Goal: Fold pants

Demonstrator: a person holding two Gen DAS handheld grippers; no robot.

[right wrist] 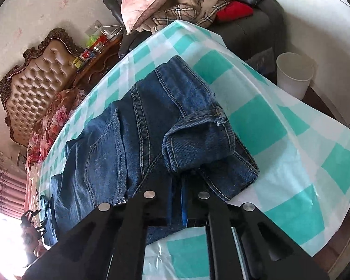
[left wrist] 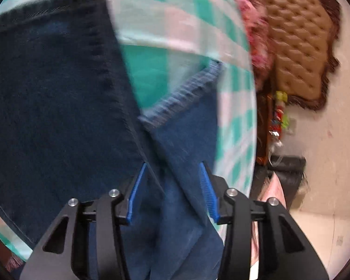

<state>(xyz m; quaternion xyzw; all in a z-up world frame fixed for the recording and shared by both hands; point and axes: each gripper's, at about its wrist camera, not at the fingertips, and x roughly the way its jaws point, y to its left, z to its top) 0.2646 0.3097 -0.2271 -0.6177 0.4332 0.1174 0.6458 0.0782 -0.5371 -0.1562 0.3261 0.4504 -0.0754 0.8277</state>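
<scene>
Blue denim pants [right wrist: 133, 126] lie on a table with a green-and-white checked cloth [right wrist: 280, 126]. In the right wrist view my right gripper [right wrist: 178, 182] is shut on the waistband, which is bunched and lifted over the fingers. In the left wrist view my left gripper [left wrist: 173, 168] has its blue pads [left wrist: 137, 191] apart, with a fold of a pant leg [left wrist: 182, 154] between them; its hem [left wrist: 182, 93] points away. A darker part of the pants [left wrist: 53, 107] fills the left. The view is blurred.
A tufted brown headboard [right wrist: 35, 81] and floral bedding [right wrist: 51, 121] stand beyond the table. A dark sofa [right wrist: 252, 23] holds pillows and a plaid blanket. A white bin [right wrist: 294, 74] stands by the table's right edge. The other gripper shows faintly at far left [right wrist: 32, 221].
</scene>
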